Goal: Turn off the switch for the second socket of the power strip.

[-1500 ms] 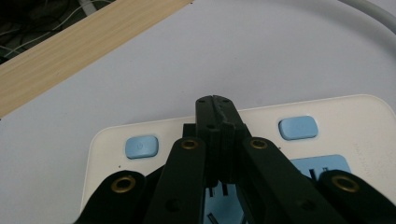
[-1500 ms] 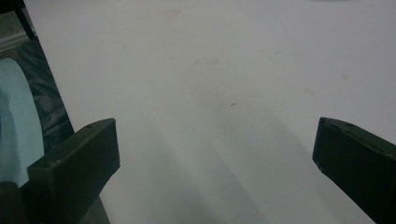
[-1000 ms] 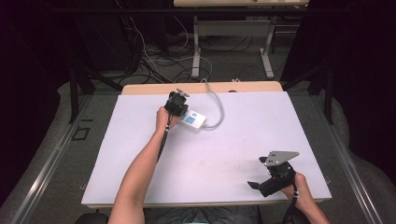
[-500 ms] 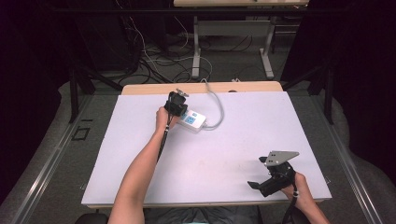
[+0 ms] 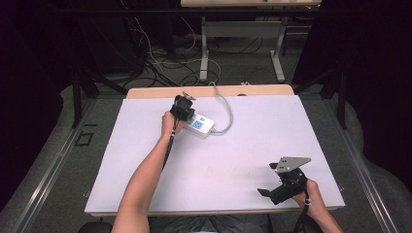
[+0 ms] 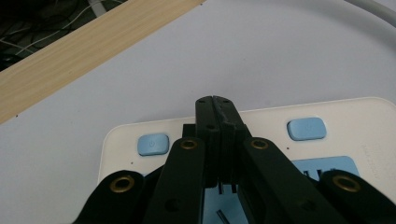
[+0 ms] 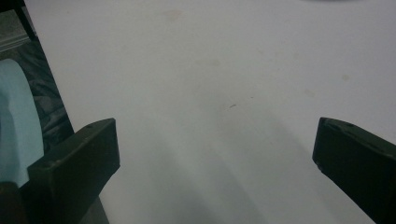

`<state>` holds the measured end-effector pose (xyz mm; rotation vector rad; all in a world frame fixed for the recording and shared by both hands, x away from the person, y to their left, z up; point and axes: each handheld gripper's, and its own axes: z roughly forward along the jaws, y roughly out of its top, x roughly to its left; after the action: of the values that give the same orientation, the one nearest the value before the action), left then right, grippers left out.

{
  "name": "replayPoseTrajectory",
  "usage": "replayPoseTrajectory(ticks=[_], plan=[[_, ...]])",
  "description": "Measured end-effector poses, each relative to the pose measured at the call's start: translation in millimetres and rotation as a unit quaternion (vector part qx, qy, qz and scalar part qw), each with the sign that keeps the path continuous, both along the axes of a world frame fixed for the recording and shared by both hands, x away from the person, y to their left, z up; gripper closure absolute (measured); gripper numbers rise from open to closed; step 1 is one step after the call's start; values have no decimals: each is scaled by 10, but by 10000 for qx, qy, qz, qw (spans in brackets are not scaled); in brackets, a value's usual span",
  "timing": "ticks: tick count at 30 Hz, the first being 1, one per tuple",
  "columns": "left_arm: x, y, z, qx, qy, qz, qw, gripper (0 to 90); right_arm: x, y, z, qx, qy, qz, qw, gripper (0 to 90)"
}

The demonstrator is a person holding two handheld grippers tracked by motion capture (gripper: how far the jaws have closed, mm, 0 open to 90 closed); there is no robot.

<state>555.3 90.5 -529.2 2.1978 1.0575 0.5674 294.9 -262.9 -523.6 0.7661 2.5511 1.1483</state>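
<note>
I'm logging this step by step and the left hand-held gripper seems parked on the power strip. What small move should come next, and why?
Probably a short press straight down. The left hand-held gripper has its jaws shut together, tip over the power strip between its two blue buttons. Whether it touches yet can't be told. The right hand-held gripper sits open at the table's near edge.

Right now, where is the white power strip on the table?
In the high view the power strip lies at the far left of the table, near the wooden back edge, directly under the shut left gripper.
</note>
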Motion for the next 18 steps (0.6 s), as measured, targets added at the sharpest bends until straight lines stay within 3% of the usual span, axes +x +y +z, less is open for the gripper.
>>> replayPoseTrajectory(ticks=[8, 18], plan=[[-31, 24, 69, -21, 21, -50, 10000, 801, 1, 0, 4, -8, 25, 18, 10000, 1], [-120, 97, 190, -110, 126, -25, 9999, 395, 9, 14, 0, 33, -20, 22, 10000, 1]])
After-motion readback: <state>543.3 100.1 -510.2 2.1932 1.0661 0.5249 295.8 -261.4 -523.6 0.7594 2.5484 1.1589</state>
